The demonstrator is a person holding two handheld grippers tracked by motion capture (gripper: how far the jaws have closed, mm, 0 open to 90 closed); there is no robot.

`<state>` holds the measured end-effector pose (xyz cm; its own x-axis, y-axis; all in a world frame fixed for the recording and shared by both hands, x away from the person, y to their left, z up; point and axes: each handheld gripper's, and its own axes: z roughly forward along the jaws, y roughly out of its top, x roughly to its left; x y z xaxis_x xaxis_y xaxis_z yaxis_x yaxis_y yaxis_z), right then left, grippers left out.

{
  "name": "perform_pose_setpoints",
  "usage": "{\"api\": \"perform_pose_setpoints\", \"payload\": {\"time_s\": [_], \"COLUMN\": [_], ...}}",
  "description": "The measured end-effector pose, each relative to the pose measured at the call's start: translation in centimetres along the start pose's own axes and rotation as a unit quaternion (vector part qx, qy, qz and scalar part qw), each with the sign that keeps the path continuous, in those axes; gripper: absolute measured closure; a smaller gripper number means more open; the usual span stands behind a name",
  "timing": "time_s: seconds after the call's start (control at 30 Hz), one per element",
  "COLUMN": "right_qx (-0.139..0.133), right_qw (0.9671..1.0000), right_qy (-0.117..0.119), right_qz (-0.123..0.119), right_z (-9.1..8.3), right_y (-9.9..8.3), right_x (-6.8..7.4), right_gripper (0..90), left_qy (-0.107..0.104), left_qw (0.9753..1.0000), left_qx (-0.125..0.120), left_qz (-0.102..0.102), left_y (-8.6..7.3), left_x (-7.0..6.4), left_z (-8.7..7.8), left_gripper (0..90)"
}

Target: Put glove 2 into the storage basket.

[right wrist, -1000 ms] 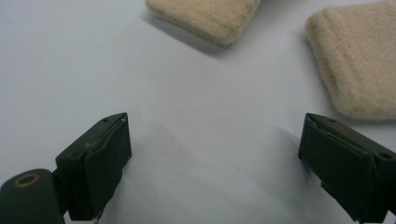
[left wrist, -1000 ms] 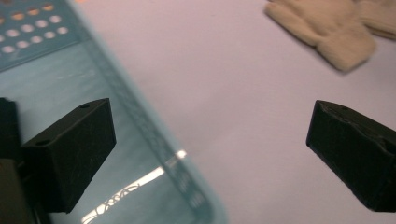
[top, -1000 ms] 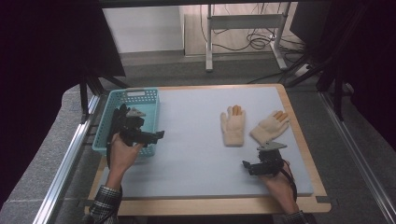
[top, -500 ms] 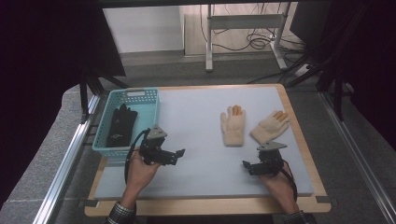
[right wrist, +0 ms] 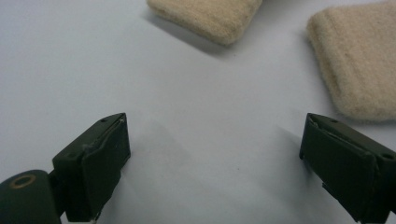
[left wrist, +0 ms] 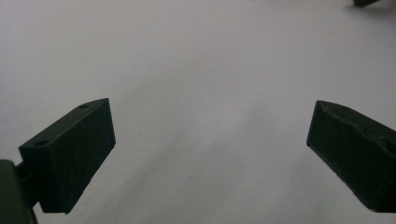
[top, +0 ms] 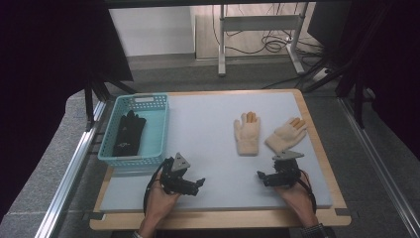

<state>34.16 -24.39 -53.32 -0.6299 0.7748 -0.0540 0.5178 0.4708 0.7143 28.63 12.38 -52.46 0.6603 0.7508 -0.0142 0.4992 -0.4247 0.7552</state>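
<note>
A black glove (top: 128,133) lies in the blue basket (top: 159,125) at the left of the white mat (top: 208,124). Two cream gloves with orange fingertips lie flat at the right, one (top: 246,134) upright and the other (top: 286,135) slanted. My left gripper (top: 200,183) rests low near the mat's front edge, right of the basket's near corner; its jaws stand open over bare mat (left wrist: 210,70). Just below the slanted glove, my right gripper (top: 261,176) is open and empty. The two cream cuffs (right wrist: 210,16) (right wrist: 359,65) lie ahead of its jaws.
The mat sits on a wooden board (top: 223,218) whose edge runs along the front. Metal rails (top: 69,173) flank the table on both sides. A metal stand (top: 257,29) and cables are on the floor beyond the far edge.
My left gripper has come away from over the basket and moved right and nearer, down to the front of the mat. The black glove stays in the basket. The right gripper has not moved.
</note>
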Motion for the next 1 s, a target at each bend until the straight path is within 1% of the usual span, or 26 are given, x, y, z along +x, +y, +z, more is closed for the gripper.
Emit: {"api": "perform_pose_setpoints", "payload": {"time_s": [0.07, 0.17, 0.2, 0.27, 0.33, 0.37, 0.4, 0.43, 0.47, 0.5, 0.63, 0.7, 0.73, 0.8, 0.9, 1.0], "right_qx": [0.000, 0.000, 0.000, 0.000, 0.000, -0.001, -0.002, -0.003, -0.005, -0.006, -0.011, -0.010, -0.008, -0.016, -0.018, -0.026], "right_qw": [1.0000, 1.0000, 1.0000, 1.0000, 1.0000, 1.0000, 1.0000, 1.0000, 1.0000, 0.9999, 0.9999, 0.9999, 0.9999, 0.9995, 0.9995, 0.9992], "right_qy": [0.000, 0.000, 0.000, 0.001, 0.001, 0.001, 0.002, 0.003, 0.005, 0.005, 0.008, 0.010, 0.015, 0.028, 0.025, 0.029], "right_qz": [0.000, 0.000, 0.001, 0.001, 0.001, -0.001, 0.000, -0.002, -0.005, -0.007, 0.000, -0.002, -0.001, 0.003, -0.008, -0.012], "right_z": [0.0, 0.0, 0.0, 0.0, 0.0, 0.0, -0.1, -0.1, -0.2, -0.2, -0.4, -0.4, -0.4, -0.5, -0.7, -0.6], "right_y": [0.0, 0.0, 0.0, 0.0, 0.0, 0.0, 0.0, 0.0, 0.0, -0.1, 0.0, 0.2, 0.4, 1.0, 2.2, 4.0], "right_x": [0.0, 0.0, 0.0, 0.0, 0.0, 0.0, 0.0, 0.0, 0.1, 0.1, 0.3, 0.3, 0.3, 0.2, -0.1, -0.8], "right_gripper": [7.9, 8.0, 8.1, 8.4, 8.7, 9.4, 10.4, 11.9, 13.8, 15.3, 23.2, 27.3, 30.9, 34.2, 36.9, 41.7], "left_qy": [0.006, 0.020, 0.020, 0.020, 0.024, 0.021, 0.016, 0.005, 0.002, 0.004, 0.005, 0.005, 0.006, 0.006, 0.006, 0.007], "left_qw": [1.0000, 0.9996, 0.9995, 0.9993, 0.9992, 0.9992, 0.9992, 0.9989, 0.9989, 0.9989, 0.9989, 0.9989, 0.9989, 0.9989, 0.9989, 0.9989], "left_qx": [0.007, 0.020, 0.022, 0.030, 0.031, 0.034, 0.036, 0.041, 0.041, 0.040, 0.039, 0.039, 0.041, 0.041, 0.041, 0.040], "left_qz": [0.001, 0.008, 0.008, 0.000, -0.001, -0.002, -0.008, -0.020, -0.024, -0.025, -0.024, -0.024, -0.022, -0.022, -0.022, -0.021], "left_y": [-0.6, -1.5, -1.6, -2.0, -2.0, -2.0, -2.0, -1.9, -1.9, -2.0, -2.0, -2.0, -2.0, -2.0, -2.0, -2.0], "left_x": [-0.1, -0.1, -0.1, 0.0, 0.0, 0.1, 0.2, 0.5, 0.7, 0.6, 0.6, 0.6, 0.6, 0.6, 0.6, 0.6], "left_z": [0.4, 0.9, 1.0, 1.3, 1.3, 1.4, 1.4, 1.5, 1.5, 1.5, 1.5, 1.5, 1.5, 1.5, 1.5, 1.5], "left_gripper": [1.5, 1.5, 1.5, 1.6, 2.1, 2.0, 2.0, 2.1, 1.8, 2.6, 2.5, 2.5, 2.6, 2.5, 2.6, 2.6]}}
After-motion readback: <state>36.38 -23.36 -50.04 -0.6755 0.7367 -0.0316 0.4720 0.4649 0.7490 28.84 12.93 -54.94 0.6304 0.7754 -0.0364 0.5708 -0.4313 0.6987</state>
